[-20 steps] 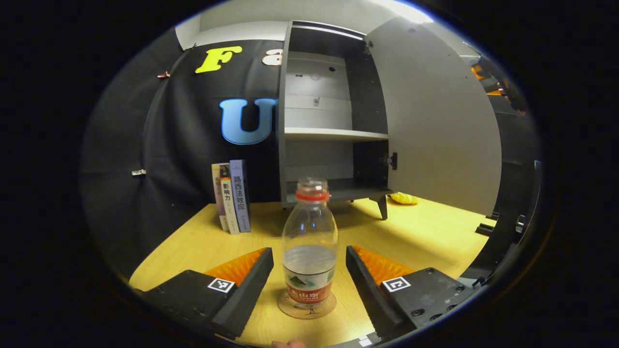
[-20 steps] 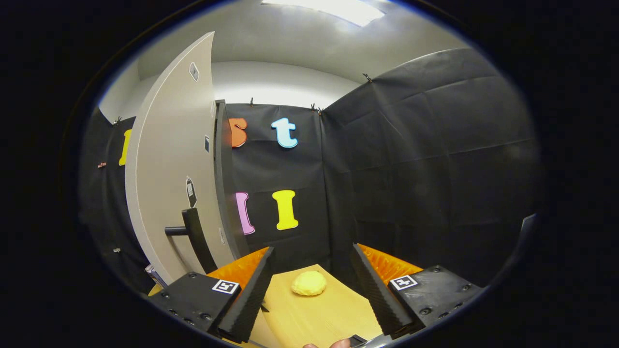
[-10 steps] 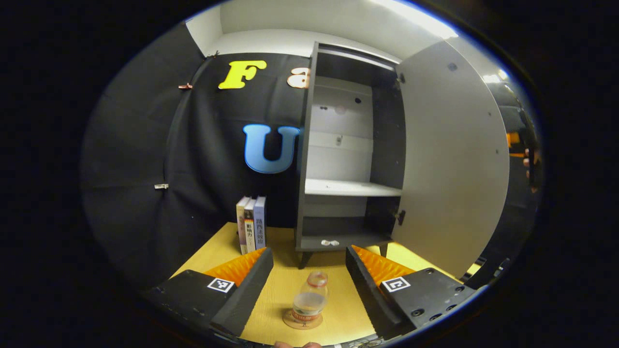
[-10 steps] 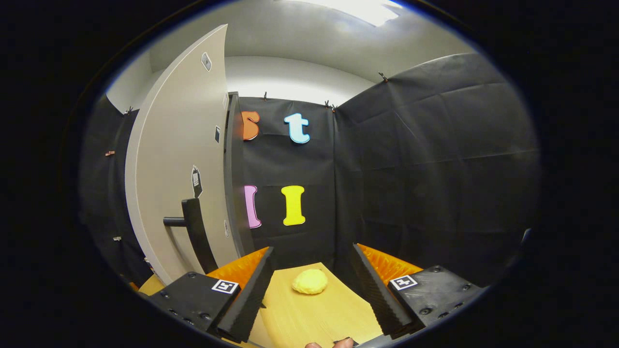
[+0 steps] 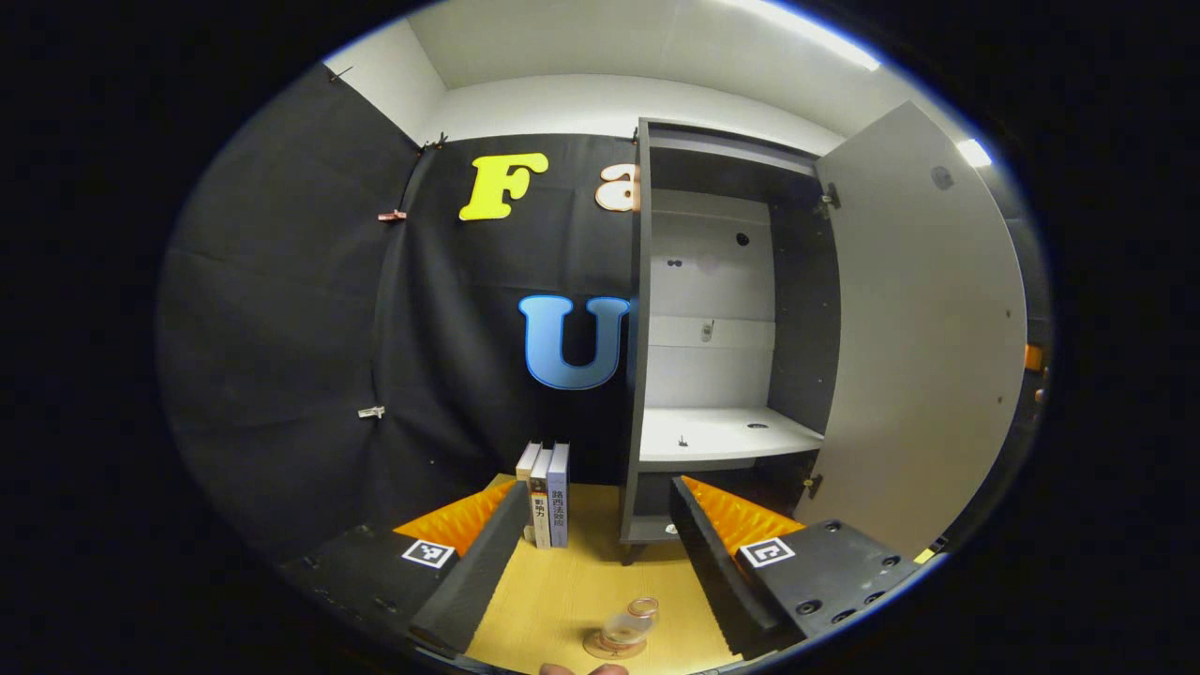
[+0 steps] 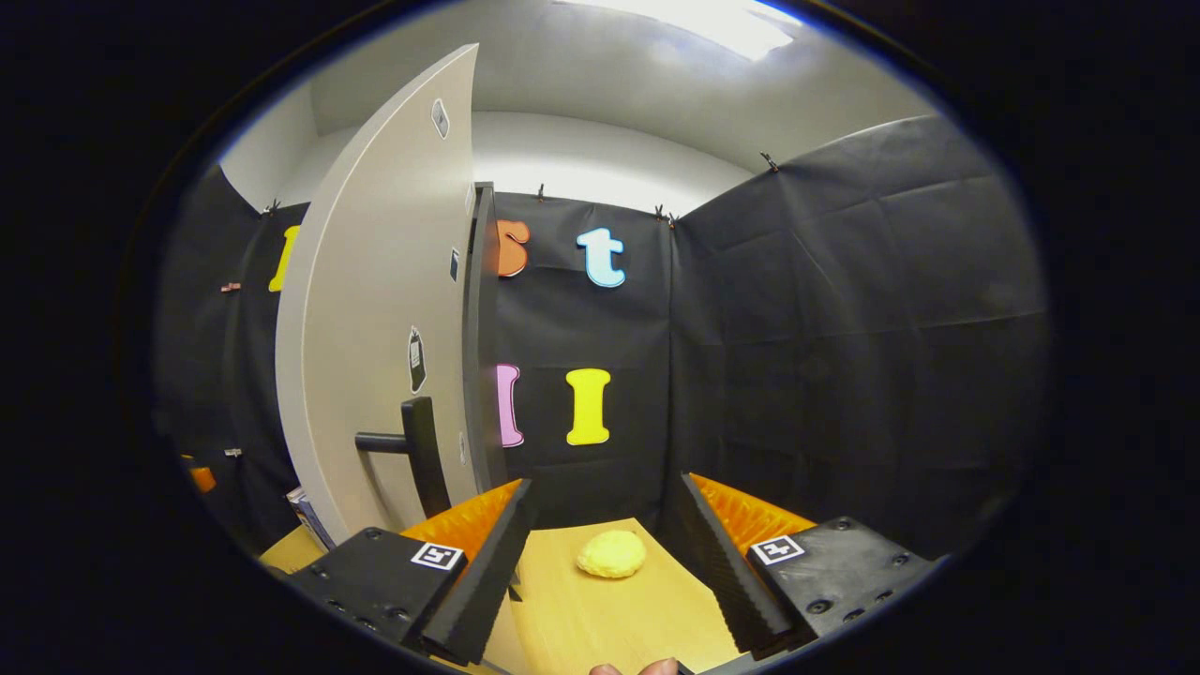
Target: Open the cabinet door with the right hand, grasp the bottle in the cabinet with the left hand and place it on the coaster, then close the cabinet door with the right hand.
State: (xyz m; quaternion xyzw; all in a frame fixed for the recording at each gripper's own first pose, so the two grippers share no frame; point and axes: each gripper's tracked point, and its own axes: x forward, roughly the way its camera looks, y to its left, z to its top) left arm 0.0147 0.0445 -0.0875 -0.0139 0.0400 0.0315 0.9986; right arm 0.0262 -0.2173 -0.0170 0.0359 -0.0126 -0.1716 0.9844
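Left gripper had its fingers spread apart, holding nothing, above the bottle, which stood on the coaster on the table. Cabinet door stood wide open. Right gripper was also spread and empty, near the door handle.

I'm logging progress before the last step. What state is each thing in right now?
cabinet door: swung wide open.
cabinet: shelves bare.
bottle: upright on the coaster, not held.
coaster: under the bottle.
door handle: not held.
left gripper: open, holding nothing.
right gripper: open, holding nothing.
books: standing upright beside the cabinet.
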